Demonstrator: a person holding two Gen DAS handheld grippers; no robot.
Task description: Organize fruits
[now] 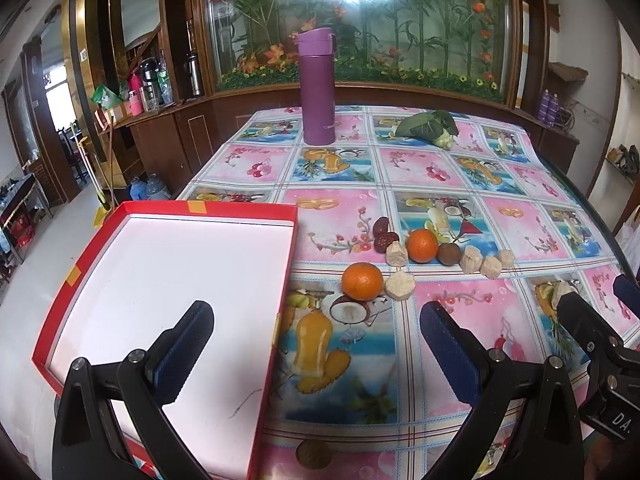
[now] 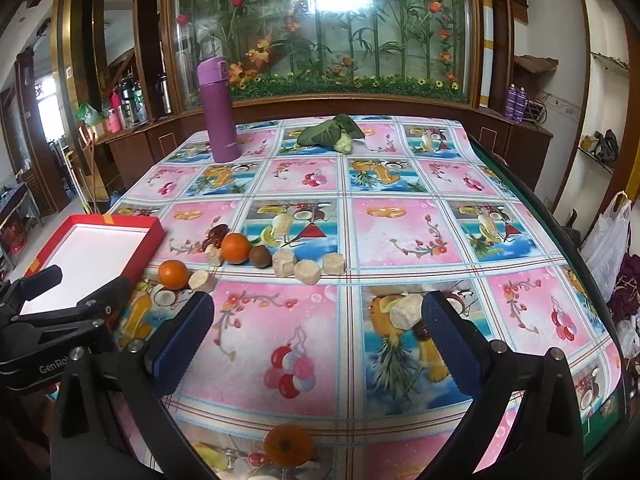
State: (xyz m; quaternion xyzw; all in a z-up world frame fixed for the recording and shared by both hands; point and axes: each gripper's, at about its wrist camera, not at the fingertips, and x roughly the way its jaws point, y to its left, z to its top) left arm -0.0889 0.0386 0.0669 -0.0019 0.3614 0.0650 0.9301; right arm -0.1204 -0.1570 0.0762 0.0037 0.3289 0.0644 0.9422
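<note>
1. Left wrist view: our left gripper hangs spread wide and empty, one finger over the red tray, which is white inside and bare. Two oranges sit just right of the tray's edge, among tan chunks and a brown fruit.
2. Right wrist view: our right gripper is spread, empty, over open cloth. A tan chunk lies beside its right finger. The flask and greens stand far back.
</note>
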